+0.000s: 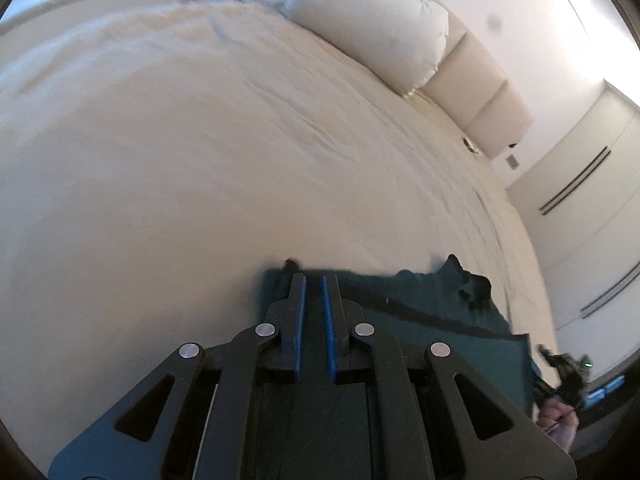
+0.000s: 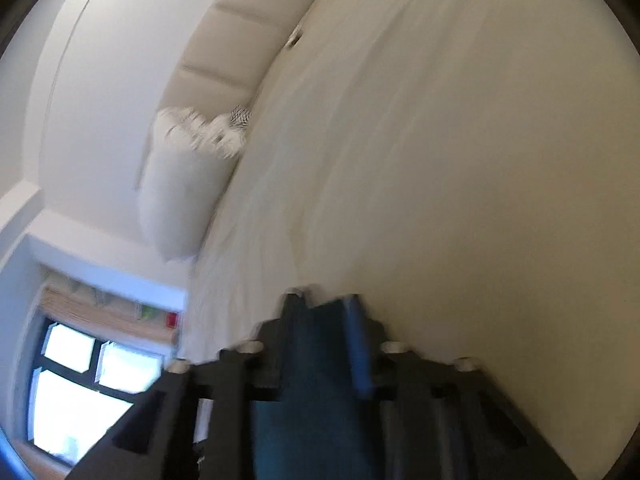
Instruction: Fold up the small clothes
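My little cloth [image 1: 420,308] is dark green and soft. It lies on the bed [image 1: 200,140], near the edge closest to me. Its far edge is bumpy and one corner sticks up in a dark point. The side near my left tongs looks straight and flat.

My left tongs [image 1: 314,280] are almost shut, with only a thin gap between the blue pads [image 1: 300,312]. The green cloth runs under and between them, but I cannot tell for sure if they pinch it.

My right tongs [image 2: 324,300] stand partly apart. This picture is blurry. Green cloth [image 2: 312,360] fills the space between the two fingers, and I cannot tell if the pads press on it.

The bed is big and covered with a pale, wrinkled sheet. A fat white pillow [image 1: 372,20] sits at the far edge, by a padded headboard [image 1: 480,92]. In the right view there is a bright window [image 2: 80,380] low on the left. The sheet between the cloth and the pillow is bare.
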Available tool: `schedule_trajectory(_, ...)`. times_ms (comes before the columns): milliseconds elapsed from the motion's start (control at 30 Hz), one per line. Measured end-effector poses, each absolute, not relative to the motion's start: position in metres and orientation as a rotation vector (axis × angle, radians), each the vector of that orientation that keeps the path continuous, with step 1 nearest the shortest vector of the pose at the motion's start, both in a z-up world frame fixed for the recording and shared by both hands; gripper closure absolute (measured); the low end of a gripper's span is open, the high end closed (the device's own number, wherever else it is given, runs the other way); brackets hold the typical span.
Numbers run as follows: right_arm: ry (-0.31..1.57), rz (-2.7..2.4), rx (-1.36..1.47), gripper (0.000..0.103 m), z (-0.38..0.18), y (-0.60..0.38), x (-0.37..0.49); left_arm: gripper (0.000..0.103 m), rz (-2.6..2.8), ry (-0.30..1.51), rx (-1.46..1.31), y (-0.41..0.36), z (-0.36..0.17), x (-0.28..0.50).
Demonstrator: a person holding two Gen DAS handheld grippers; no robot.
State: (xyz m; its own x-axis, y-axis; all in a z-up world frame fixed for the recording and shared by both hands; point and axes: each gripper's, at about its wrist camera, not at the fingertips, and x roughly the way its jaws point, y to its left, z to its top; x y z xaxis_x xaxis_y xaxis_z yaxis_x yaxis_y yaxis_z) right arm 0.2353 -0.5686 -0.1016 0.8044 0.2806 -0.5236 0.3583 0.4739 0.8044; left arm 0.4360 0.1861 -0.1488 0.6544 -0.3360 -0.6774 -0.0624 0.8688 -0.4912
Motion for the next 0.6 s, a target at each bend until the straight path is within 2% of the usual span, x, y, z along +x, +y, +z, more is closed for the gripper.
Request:
schedule_trajectory(100,0.673,0.117,1.058,0.055,-0.079,-0.522,0.21,0.095,-0.167,0.827,-0.472,0.172,-0.13,0.401)
schedule_trajectory(200,0.775,0.356,0.989,0.049,-0.071,-0.441,0.197,0.095,-0.304,0.856,-0.381,0.126,-0.121,0.357)
schedule_trajectory(367,0.941,0.566,0.938,0.049,-0.093,-0.332,0.199,0.095,-0.359,0.928,-0.181,0.066,-0.146,0.313)
schedule_trajectory(433,0.967,0.557,0.9,0.05,-0.101,-0.322,0.2,0.095,-0.355,0.95,-0.207,0.072,-0.164,0.314)
schedule_trajectory(500,0.956,0.537,0.91,0.061,-0.106,-0.338,0.198,0.095,-0.382,0.957,-0.272,0.081,-0.172,0.316)
schedule_trajectory(600,0.897,0.447,0.975,0.064,-0.107,-0.381,0.191,0.095,-0.382,0.963,-0.278,0.086,-0.171,0.317)
